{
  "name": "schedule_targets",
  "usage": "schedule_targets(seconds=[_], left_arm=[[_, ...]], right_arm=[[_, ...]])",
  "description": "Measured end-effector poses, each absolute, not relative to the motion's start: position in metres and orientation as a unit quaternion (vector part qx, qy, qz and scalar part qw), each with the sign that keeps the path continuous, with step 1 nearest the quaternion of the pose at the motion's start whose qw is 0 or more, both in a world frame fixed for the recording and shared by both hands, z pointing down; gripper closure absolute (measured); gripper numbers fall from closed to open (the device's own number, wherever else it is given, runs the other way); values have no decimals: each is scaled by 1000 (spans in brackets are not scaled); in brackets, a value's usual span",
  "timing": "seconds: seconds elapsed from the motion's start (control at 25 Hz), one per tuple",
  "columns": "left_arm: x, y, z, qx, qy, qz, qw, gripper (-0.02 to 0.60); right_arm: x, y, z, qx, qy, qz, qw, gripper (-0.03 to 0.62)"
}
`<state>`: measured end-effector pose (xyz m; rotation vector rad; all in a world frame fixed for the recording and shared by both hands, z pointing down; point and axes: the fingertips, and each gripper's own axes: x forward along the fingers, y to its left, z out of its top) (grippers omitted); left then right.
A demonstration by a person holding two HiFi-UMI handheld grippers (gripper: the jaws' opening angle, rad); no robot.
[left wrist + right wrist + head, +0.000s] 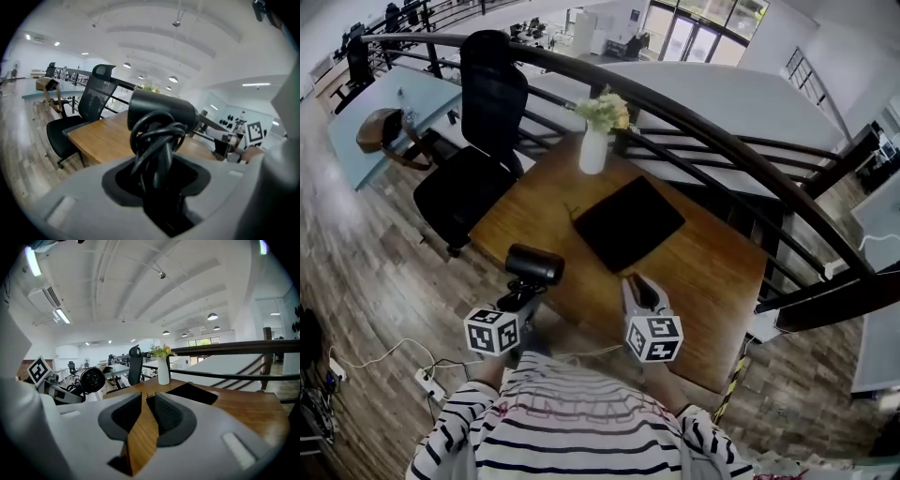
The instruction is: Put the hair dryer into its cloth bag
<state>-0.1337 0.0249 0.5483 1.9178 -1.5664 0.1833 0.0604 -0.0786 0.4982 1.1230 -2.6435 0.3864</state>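
The left gripper [523, 294] pinched the black, cord-wrapped hair dryer [534, 264]. The right gripper [643, 291] stood spread and empty near the flat black cloth bag [628, 223].

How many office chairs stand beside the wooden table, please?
1. The office chair stands at the table's left edge in the head view. Distant chairs are too small to count.

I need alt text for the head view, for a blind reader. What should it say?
A person's left gripper holds a black hair dryer beside a wooden table; the empty right gripper points toward a flat black cloth bag on it. A vase of flowers stands behind the bag.
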Motion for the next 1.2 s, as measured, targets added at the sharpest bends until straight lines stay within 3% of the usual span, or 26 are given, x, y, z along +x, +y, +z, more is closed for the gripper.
schedule_targets(seconds=[0.84,1.2], left_arm=[[-166,-122,587,784,-497,154,339,411],[-168,-155,616,792,-453,199,358,411]], right_arm=[[18,-173,562,428,-876,125,184,496],[4,-190,622,396,-862,88,304,457]])
